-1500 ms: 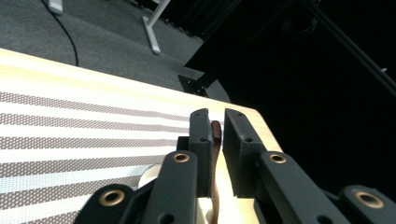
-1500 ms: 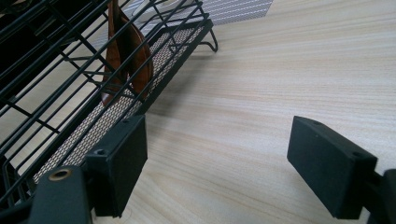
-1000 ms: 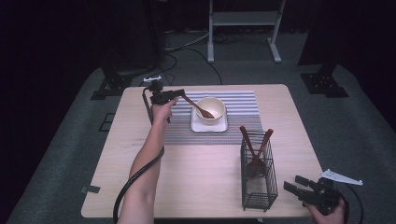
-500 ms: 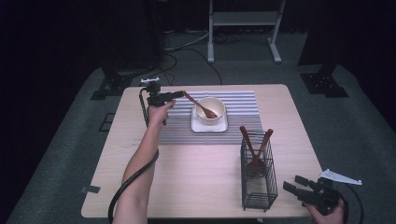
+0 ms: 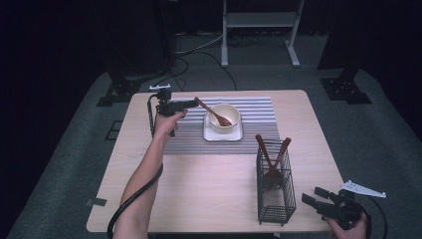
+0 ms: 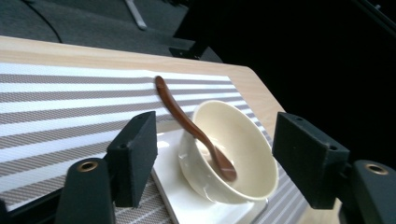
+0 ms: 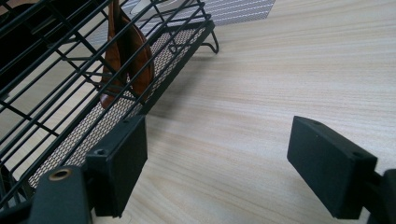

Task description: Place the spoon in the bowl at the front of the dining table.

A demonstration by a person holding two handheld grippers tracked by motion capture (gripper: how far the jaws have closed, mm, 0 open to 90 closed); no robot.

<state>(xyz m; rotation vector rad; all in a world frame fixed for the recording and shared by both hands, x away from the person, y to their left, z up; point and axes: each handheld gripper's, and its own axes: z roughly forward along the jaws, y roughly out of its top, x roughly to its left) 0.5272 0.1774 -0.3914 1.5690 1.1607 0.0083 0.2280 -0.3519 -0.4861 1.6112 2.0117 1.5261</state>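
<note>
A brown wooden spoon (image 5: 213, 112) (image 6: 187, 121) lies with its head in the cream bowl (image 5: 224, 117) (image 6: 233, 149) and its handle leaning over the rim. The bowl stands on a white square plate (image 5: 209, 134) (image 6: 187, 200) on the striped mat (image 5: 259, 112). My left gripper (image 5: 191, 104) (image 6: 217, 140) hovers level just left of the handle's end. Its jaws have just been opening and the pads stand clear of the spoon. My right gripper (image 5: 313, 195) (image 7: 219, 154) rests open at the table's front right corner, nothing between its jaws.
A black wire basket (image 5: 274, 191) (image 7: 70, 60) holding wooden utensils (image 5: 271, 154) (image 7: 126, 56) stands just left of the right gripper. The left gripper's cable trails along the forearm. Bare wooden tabletop (image 5: 199, 189) lies in front of the mat.
The left gripper's jaws have spread apart and let go of the spoon handle; the spoon now rests in the bowl on its own. The right gripper has not moved.
</note>
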